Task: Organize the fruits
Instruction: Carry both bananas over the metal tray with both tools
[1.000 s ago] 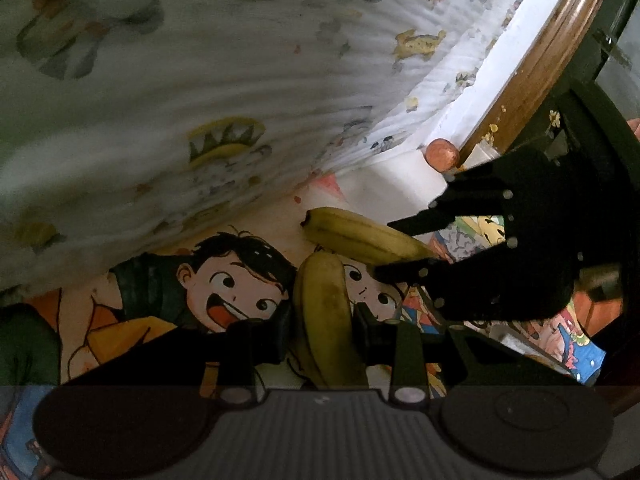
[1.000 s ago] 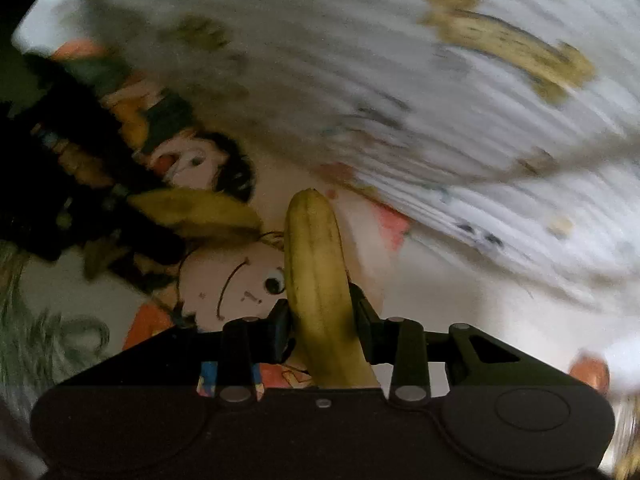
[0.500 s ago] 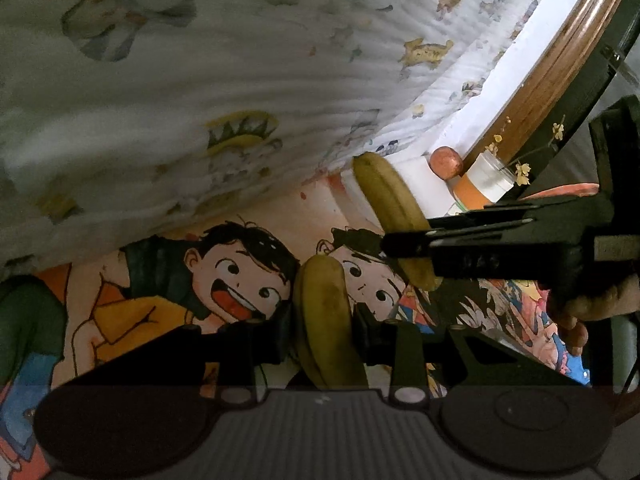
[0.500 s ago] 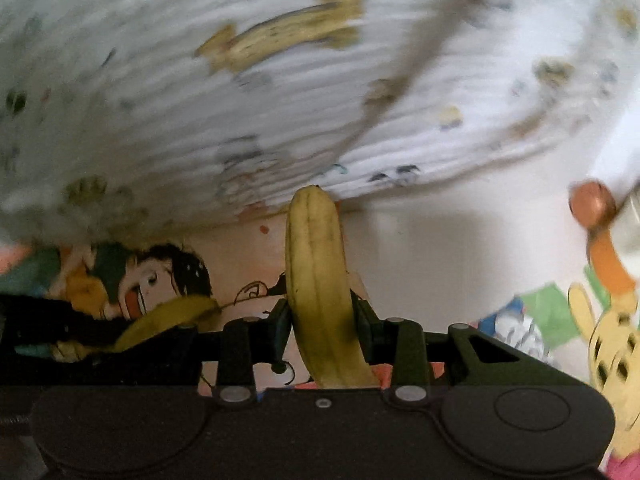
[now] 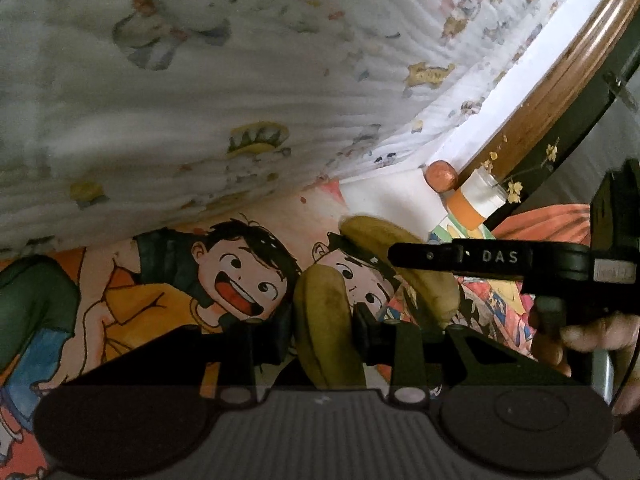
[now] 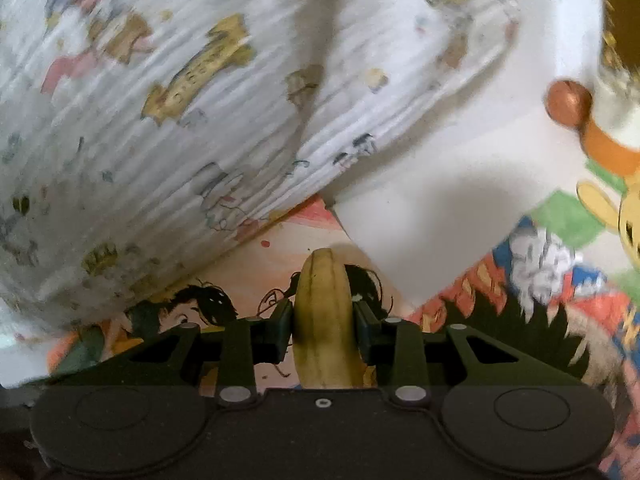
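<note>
Left wrist view, left to right: cartoon-print sheet [image 5: 168, 312] fills the lower left and centre, showing a laughing dark-haired figure; a white patterned blanket [image 5: 200, 92] covers the whole upper left and centre of the frame. Left claw [image 5: 322, 320] sits at lower centre, clamped on a banana [image 5: 324, 320]; the fruit stands lengthwise between the two pads, its blunt tip rising just above them toward mid-frame, its lower end hidden behind the claw body. Just right of centre, a second banana [image 5: 400, 264] runs diagonally from mid-frame down to the right; the right claw [image 5: 408, 256] crosses it edge-on from the right side, so its pads cannot be read from here; a hand [image 5: 580, 336] grips the handle at the right edge. Upper right: a small round orange-brown fruit [image 5: 441, 175] beside a white and orange cup [image 5: 476, 200] with yellow flowers, against a wooden rail [image 5: 560, 80].

Right wrist view, left to right: the blanket [image 6: 180, 120] takes the upper left and centre; cartoon sheet [image 6: 240, 280] below it. At lower centre the right claw [image 6: 323, 328] is clamped on its banana [image 6: 323, 320]; pads press both flanks; the tip points up toward mid-frame, just above the pads. Bare white bedding [image 6: 440, 200] to the right of centre; round fruit [image 6: 568, 100] at the upper right edge.
</note>
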